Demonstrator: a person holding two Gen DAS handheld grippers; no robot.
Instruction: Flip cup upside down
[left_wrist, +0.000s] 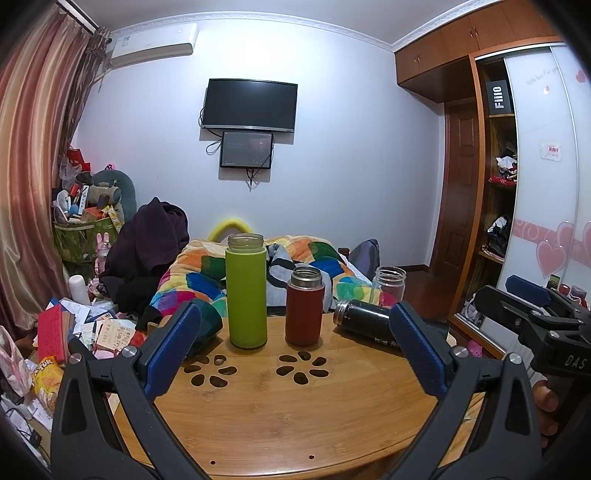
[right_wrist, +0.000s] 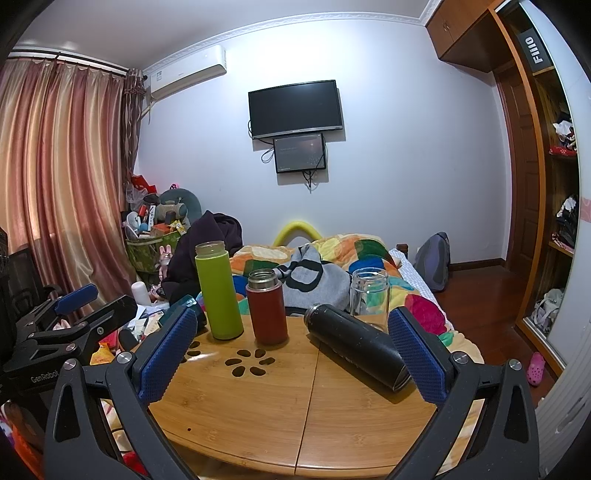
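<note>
- Bamboo table (right_wrist: 295, 406) fills the near ground of a cluttered bedroom, with a bed (right_wrist: 369, 258) behind it and a TV (right_wrist: 295, 109) on the far wall.
- Right gripper (right_wrist: 290, 350) hangs above the near edge with its jaws spread wide and nothing between them; the black flask (right_wrist: 354, 347) lies on its side just inside the right finger.
- Left gripper (left_wrist: 291, 339) is likewise wide apart and empty, low over the near edge, facing the upright cups.
- Outward from the grippers, mid-table: the red cup (right_wrist: 266, 308) stands upright, mouth open, and the taller green cup (right_wrist: 218, 291) stands just left of it. A glass jar (right_wrist: 369, 297) stands at the far right edge, behind the black flask. A dark teal thing (left_wrist: 205, 325) sits at the far left, partly hidden by the left finger.
- Which cup is meant is not certain; the red and green ones look the likeliest, both still mouth-up, so the flip is not yet done.
- Risks, as I judge them:
  - Red and green stand close together, so a wide jaw closing on one could clip and topple the other.
  - The black flask can roll; a nudge from the right finger might send it off the near right edge or into the jar.
  - Smooth painted walls may slip in the pads during the turn.
  - The green cup is tall and narrow, and could tip when set on its rim, more so over the table's petal cut-outs (right_wrist: 247, 363).
</note>
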